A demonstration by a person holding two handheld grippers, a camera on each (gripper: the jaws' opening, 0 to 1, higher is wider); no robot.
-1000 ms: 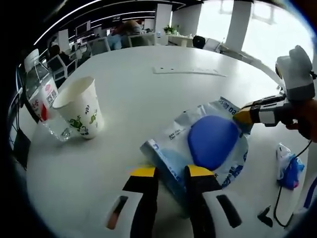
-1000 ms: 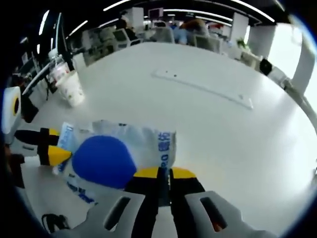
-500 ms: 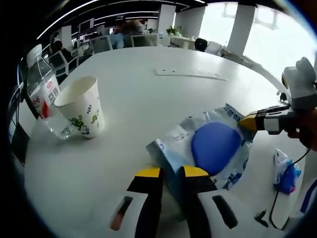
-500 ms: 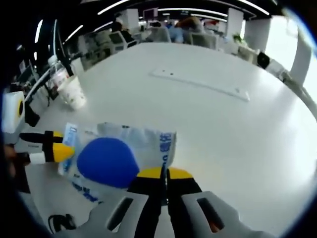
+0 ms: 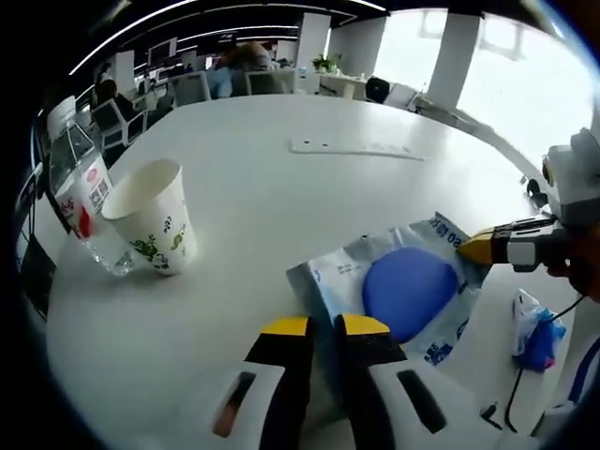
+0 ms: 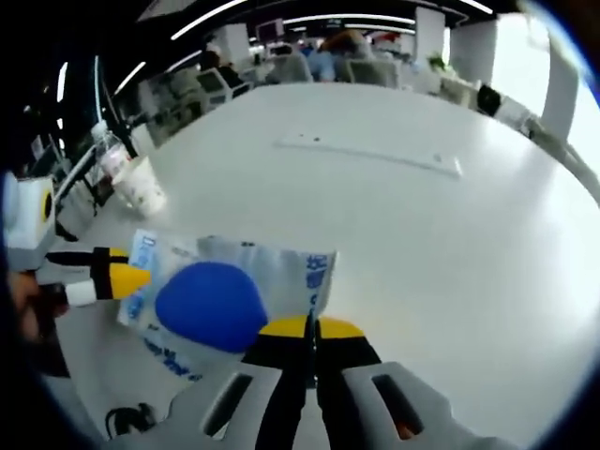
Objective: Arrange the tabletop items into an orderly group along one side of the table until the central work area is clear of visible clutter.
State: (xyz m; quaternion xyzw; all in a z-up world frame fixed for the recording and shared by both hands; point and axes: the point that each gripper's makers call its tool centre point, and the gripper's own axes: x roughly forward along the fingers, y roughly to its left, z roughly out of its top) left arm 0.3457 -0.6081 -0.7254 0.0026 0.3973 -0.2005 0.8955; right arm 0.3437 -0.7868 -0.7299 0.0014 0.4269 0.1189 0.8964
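A clear plastic bag with blue print (image 5: 398, 281) holds a round blue item (image 5: 409, 289) and stretches between both grippers over the white table (image 5: 281, 187). My left gripper (image 5: 323, 327) is shut on the bag's near corner. My right gripper (image 6: 312, 327) is shut on the opposite edge of the bag (image 6: 230, 295); in the left gripper view the right gripper (image 5: 487, 246) comes in from the right. The left gripper (image 6: 117, 278) comes in from the left in the right gripper view. A paper cup (image 5: 150, 216) with green leaf print stands next to a water bottle (image 5: 80, 192).
A flat white strip (image 5: 356, 148) lies across the far part of the table. A small blue-and-white packet (image 5: 534, 323) and a black cable (image 5: 511, 412) lie at the right edge. Office chairs and desks stand beyond the table. The paper cup (image 6: 141, 185) stands near the far left edge.
Both grippers keep hold of the bag, which has been pulled flatter between them. The left gripper's jaws have closed tighter on its corner. Both cameras shifted slightly.
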